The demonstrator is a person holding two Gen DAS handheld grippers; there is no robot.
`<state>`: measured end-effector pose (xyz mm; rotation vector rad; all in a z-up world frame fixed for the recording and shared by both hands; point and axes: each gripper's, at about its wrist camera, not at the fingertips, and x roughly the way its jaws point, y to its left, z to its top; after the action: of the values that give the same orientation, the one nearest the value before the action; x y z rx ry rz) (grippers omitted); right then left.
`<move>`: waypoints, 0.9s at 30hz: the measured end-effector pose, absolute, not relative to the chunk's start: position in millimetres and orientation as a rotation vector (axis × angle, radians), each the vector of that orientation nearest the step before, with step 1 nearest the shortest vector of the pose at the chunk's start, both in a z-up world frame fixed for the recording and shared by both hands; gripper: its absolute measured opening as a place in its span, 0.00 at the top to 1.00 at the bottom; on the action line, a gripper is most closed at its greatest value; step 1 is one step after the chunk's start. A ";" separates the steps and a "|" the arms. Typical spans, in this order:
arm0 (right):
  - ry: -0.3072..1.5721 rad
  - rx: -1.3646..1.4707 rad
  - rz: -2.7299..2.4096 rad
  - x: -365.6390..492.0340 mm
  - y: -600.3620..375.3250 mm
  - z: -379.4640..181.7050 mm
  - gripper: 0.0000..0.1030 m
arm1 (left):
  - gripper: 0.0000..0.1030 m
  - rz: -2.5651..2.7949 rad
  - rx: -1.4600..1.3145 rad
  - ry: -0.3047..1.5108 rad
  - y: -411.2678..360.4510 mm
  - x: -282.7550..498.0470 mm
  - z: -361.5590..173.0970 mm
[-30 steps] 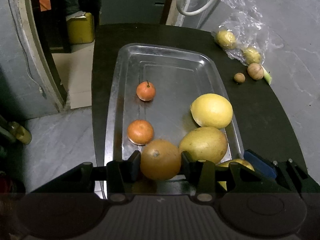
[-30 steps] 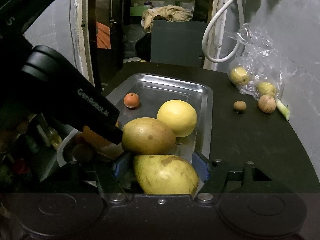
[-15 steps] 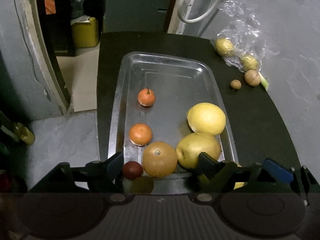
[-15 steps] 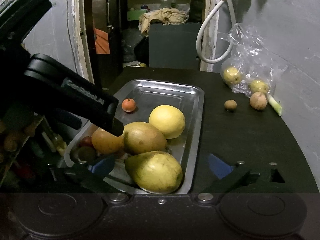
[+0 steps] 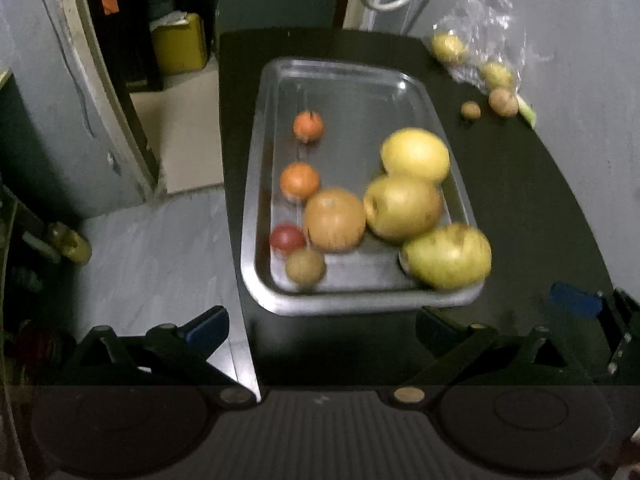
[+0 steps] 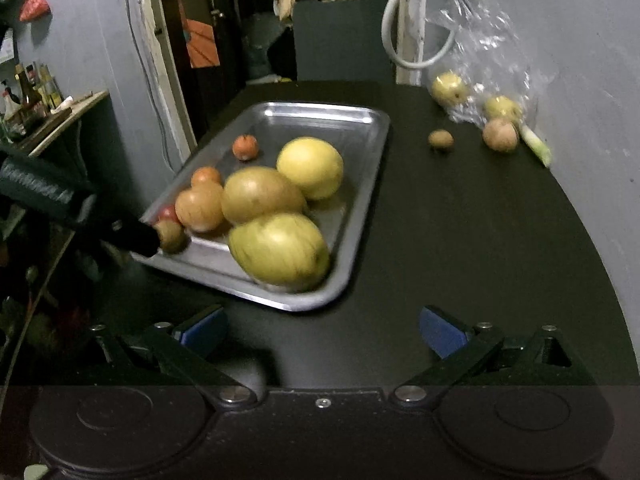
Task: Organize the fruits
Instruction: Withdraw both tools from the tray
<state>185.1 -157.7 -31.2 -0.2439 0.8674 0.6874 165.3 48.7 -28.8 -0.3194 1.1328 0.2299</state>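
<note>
fingers: left gripper (image 5: pixel 322 330) and right gripper (image 6: pixel 320 328) wide open, empty | fruits: crowd tray (image 6: pixel 372 152) near end, by bench (image 6: pixel 460 240) left edge | risk: pear (image 6: pixel 280 250) on rim rolls off

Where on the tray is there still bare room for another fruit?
The tray's far end is bare, beyond the small orange fruit and yellow fruit. The near end is crowded. Bare table lies right of the tray.

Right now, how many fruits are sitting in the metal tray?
8. Far left: two small orange ones. Right side: yellow, two greenish. Near left: brown-orange, red, small brown. Others may be hidden.
</note>
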 end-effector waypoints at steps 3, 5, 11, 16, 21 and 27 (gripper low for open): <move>0.897 -0.248 0.669 184.8 -169.1 -32.0 0.01 | 0.01 0.225 -0.317 1.165 41.6 157.0 -32.6; 0.919 -0.258 0.647 186.2 -175.3 -32.8 0.01 | 0.01 0.219 -0.319 1.196 37.1 155.2 -37.0; 0.975 -0.267 0.591 196.1 -196.5 -33.7 0.01 | 0.01 0.157 -0.307 1.265 17.9 161.6 -41.2; 0.984 -0.237 0.547 206.2 -219.3 -30.0 0.01 | 0.01 0.084 -0.261 1.246 -4.0 172.6 -33.8; 0.953 -0.251 0.517 216.7 -234.0 -21.7 0.01 | 0.01 0.061 -0.216 1.209 -19.6 190.0 -21.3; 0.884 -0.255 0.490 229.4 -246.9 -5.2 0.01 | 0.01 0.076 -0.167 1.129 -29.5 214.5 2.4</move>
<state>229.4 -246.9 -5.2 -0.2546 0.8838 0.4898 214.5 -29.5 2.4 -0.1667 1.1294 0.0756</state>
